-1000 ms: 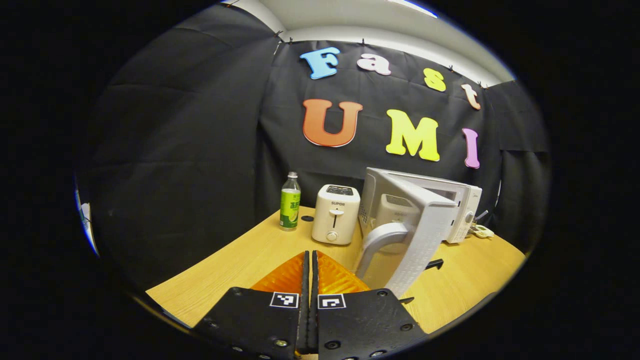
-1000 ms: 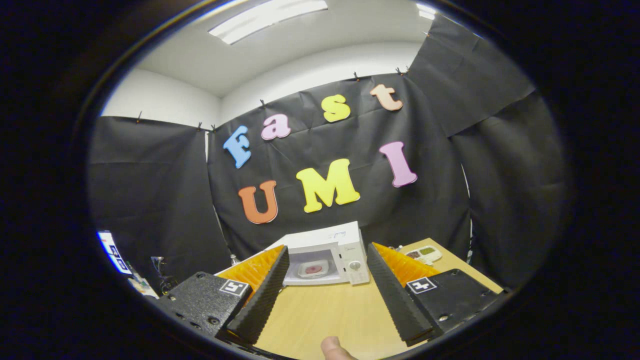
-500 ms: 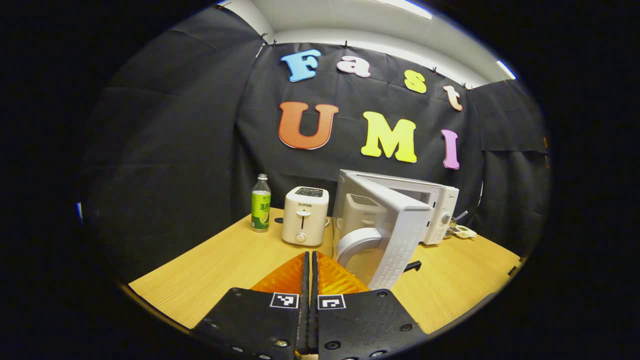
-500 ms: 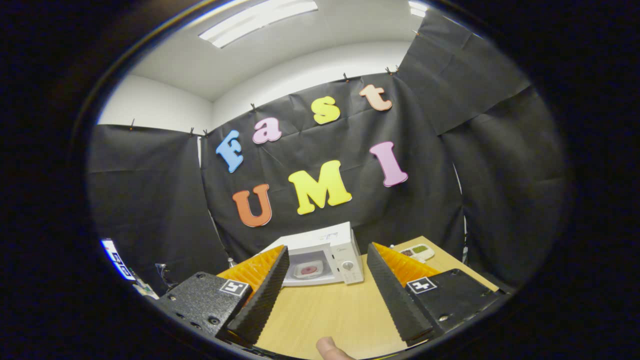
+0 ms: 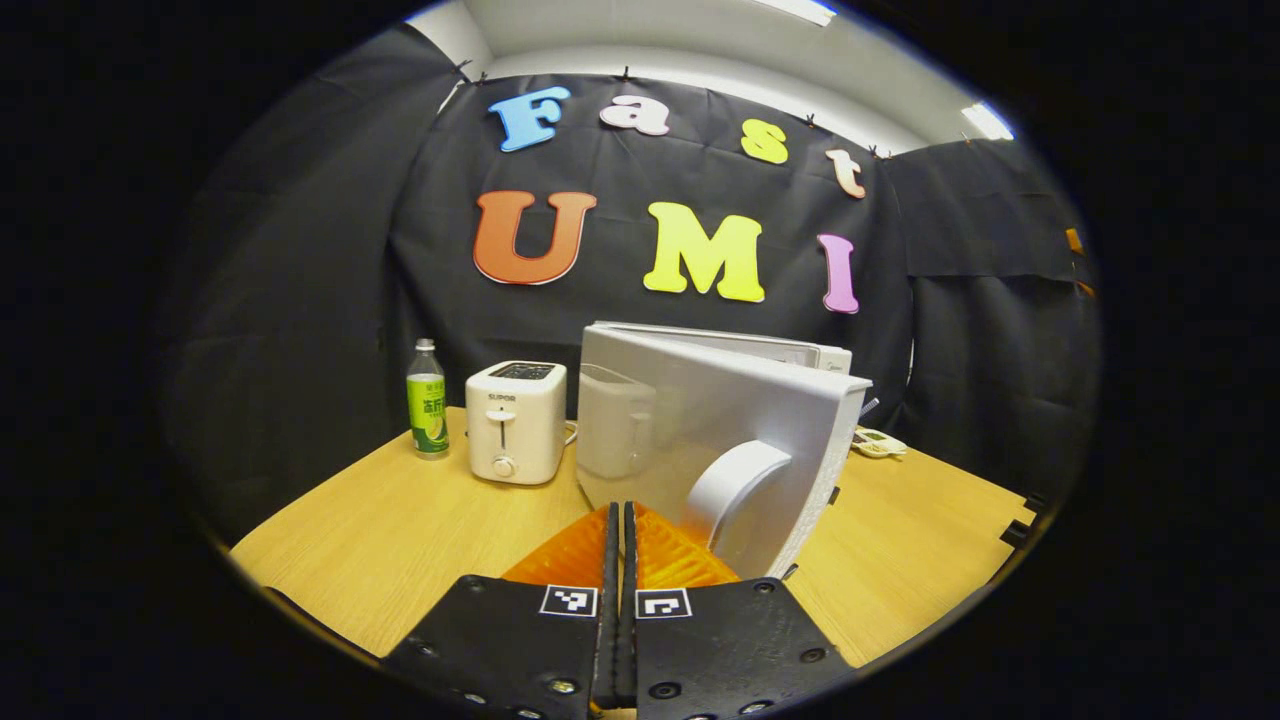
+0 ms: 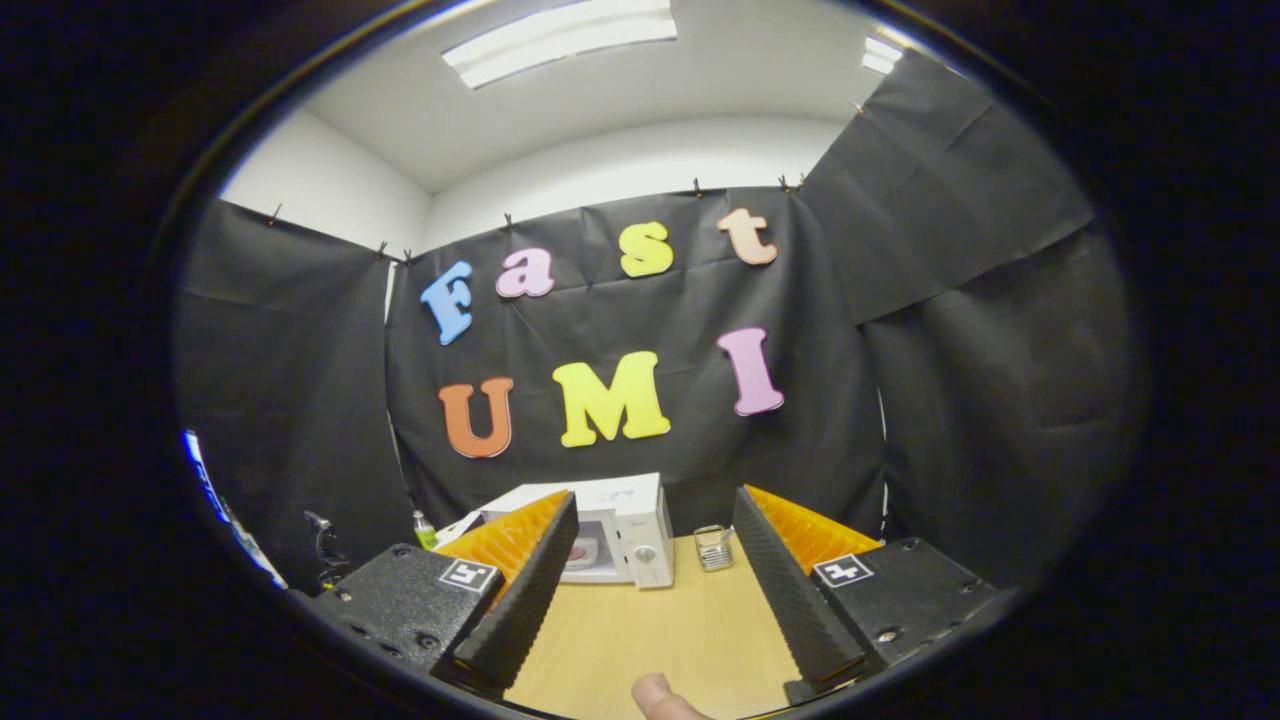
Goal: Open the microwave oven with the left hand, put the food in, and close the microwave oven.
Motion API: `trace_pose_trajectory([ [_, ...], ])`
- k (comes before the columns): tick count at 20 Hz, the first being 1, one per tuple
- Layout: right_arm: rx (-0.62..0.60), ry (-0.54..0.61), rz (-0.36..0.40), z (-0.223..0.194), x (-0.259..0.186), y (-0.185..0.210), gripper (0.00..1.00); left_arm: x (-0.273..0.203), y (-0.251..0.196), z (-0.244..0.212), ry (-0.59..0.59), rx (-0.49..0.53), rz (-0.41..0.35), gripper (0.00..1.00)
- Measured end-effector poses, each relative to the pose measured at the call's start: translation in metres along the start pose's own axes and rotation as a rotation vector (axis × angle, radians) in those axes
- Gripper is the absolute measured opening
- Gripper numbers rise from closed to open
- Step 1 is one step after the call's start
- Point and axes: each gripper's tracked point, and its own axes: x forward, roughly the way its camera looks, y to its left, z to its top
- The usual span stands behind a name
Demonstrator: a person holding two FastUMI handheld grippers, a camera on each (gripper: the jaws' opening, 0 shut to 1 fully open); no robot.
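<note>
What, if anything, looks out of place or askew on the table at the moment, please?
Only the microwave door: it stands ajar, with a plate of food visible inside. The toaster and bottle stand upright, nothing looks spilled or damaged. The left tool is shut, empty.

A makeshift recording booth set up inside an office-like room: black cloth walls [image 6: 960, 330] are clipped up below a plain white wall and ceiling with strip lighting [image 6: 560, 38]. A wooden table [image 5: 400, 530] is dressed as a kitchen counter, carrying a white microwave oven [image 5: 700, 440] with its door swung open, a white toaster [image 5: 515, 420] and a green-labelled bottle [image 5: 427, 400]. The staged appliances against draped cloth mark it as a test set, not a home.
</note>
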Motion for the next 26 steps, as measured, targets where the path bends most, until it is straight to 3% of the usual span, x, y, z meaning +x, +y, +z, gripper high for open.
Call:
trace_pose_trajectory([
  [1,-0.008,0.008,0.0,-0.003,-0.001,-0.001,0.89,0.004,-0.007,0.001,-0.001,0.014,-0.003,0.0],
  [11,-0.052,-0.005,0.014,-0.001,-0.008,-0.014,0.89,0.048,-0.081,0.009,-0.009,0.048,-0.136,0.0],
  [22,-0.145,-0.005,0.001,-0.002,0.032,-0.049,0.9,0.124,-0.147,0.027,-0.047,0.046,-0.19,0.0],
  [24,-0.13,0.023,0.041,-0.01,0.042,-0.043,0.9,0.139,-0.157,0.029,-0.048,0.046,-0.19,0.0],
  [25,-0.122,0.038,0.071,-0.015,0.048,-0.038,1.0,0.146,-0.164,0.03,-0.044,0.029,-0.198,0.0],
  [26,-0.116,0.049,0.093,-0.018,0.054,-0.036,0.9,0.152,-0.17,0.031,-0.039,0.011,-0.202,0.0],
])
